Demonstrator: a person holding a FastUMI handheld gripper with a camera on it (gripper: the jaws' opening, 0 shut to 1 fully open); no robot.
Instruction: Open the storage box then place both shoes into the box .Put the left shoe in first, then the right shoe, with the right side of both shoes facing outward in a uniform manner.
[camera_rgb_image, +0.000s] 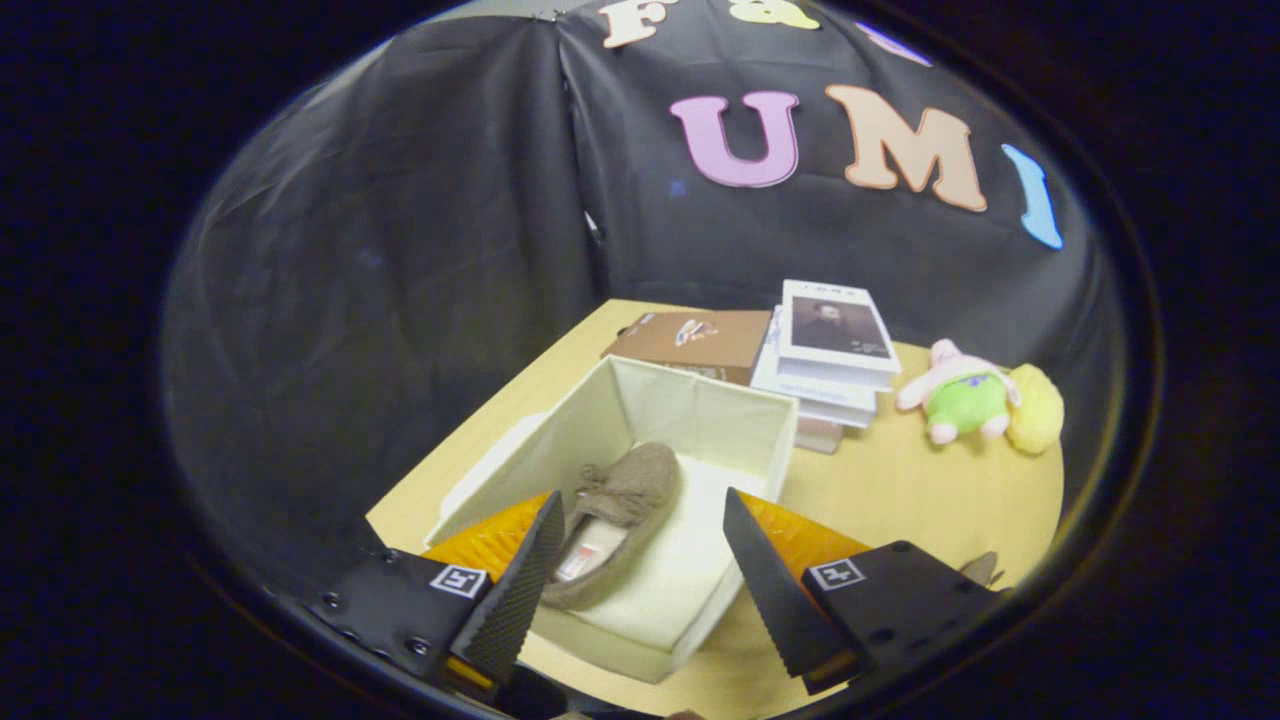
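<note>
Hand-held gripper (640, 560) spread, empty; shoe (615, 520) apparently inside storage box (700, 410).

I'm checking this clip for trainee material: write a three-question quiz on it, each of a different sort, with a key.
1. True or false: the open cream fabric storage box holds two shoes.
2. What are the gripper fingers doing? A) open above the box B) shut on the brown suede slipper
3. The pink and green plush toy lies beside a stack of ____.

Key: 1 false; 2 A; 3 books.
</note>
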